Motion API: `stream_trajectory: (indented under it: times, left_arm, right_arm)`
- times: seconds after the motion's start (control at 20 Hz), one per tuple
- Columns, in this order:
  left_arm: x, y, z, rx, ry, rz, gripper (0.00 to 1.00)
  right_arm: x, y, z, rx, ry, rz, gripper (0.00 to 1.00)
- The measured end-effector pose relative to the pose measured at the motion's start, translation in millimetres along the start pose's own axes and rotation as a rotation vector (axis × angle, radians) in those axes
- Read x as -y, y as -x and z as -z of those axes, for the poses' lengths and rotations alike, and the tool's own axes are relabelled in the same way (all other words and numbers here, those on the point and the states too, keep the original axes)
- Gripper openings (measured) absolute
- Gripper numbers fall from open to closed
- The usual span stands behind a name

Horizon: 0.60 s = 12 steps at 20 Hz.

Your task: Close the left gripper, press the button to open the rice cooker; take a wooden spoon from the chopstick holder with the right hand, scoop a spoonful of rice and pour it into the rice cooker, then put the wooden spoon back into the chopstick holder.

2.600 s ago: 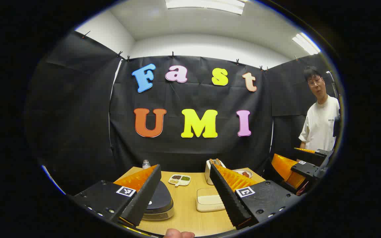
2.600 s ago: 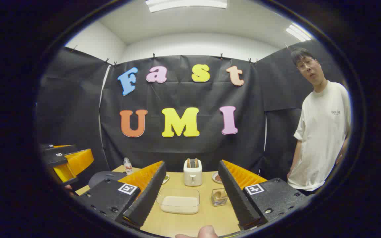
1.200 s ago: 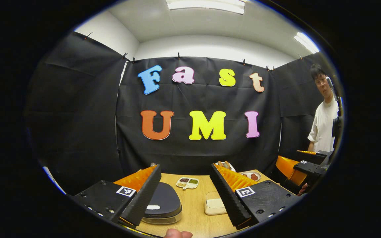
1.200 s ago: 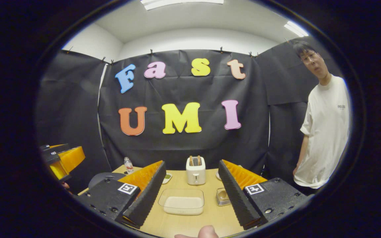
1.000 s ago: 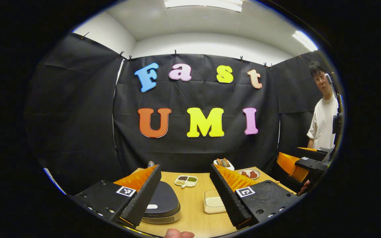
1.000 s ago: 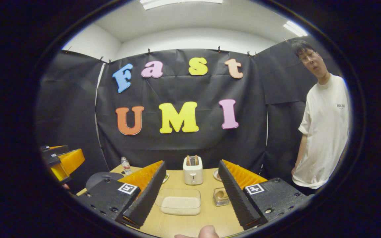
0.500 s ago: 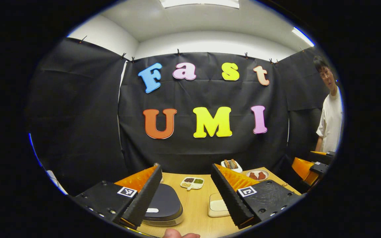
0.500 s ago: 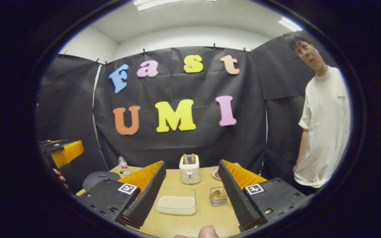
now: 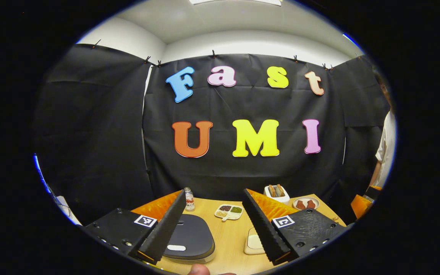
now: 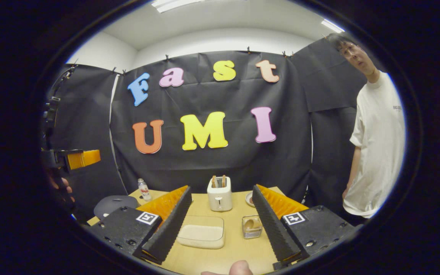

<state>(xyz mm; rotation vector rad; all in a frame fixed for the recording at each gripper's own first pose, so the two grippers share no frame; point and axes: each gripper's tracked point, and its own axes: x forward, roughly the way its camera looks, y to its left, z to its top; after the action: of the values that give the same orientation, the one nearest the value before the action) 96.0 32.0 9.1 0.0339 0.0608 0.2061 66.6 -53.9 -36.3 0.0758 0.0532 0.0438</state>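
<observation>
Both grippers [image 9: 214, 225] [image 10: 220, 225] wide apart, empty; closed rice cooker [image 9: 189, 238] at bottom left, rice box [image 10: 201, 232] bottom middle.

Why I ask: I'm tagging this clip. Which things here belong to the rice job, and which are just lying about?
Job: rice cooker, its button, rice box, chopstick holder.

Lying about: toaster, bottle, divided dish, plate.
</observation>
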Motion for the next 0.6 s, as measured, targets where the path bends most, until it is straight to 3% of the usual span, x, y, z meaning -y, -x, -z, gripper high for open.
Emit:
stream_trajectory:
  times: [0.2,0.35,0.4,0.45,0.55,0.6]
  left_arm:
    - [-6,-5,4,0.005,-0.039,-0.034,0.94]
    - [-7,-7,6,0.004,-0.067,-0.024,0.7]
    - [-7,-7,10,-0.006,-0.063,-0.017,0.75]
    - [-8,-8,13,-0.016,-0.06,-0.014,0.7]
    - [-14,-9,19,-0.032,-0.066,-0.011,0.75]
    - [-15,-7,21,-0.04,-0.066,-0.006,0.58]
  right_arm:
    - [-9,-2,4,-0.012,-0.021,-0.035,1.0]
    - [-6,-2,10,-0.016,-0.016,-0.036,1.0]
    - [-5,-2,13,-0.025,-0.02,-0.038,1.0]
    - [-5,-1,16,-0.031,-0.024,-0.039,1.0]
    - [-1,-1,17,-0.033,-0.022,-0.031,1.0]
    - [1,-1,18,-0.036,-0.021,-0.03,1.0]
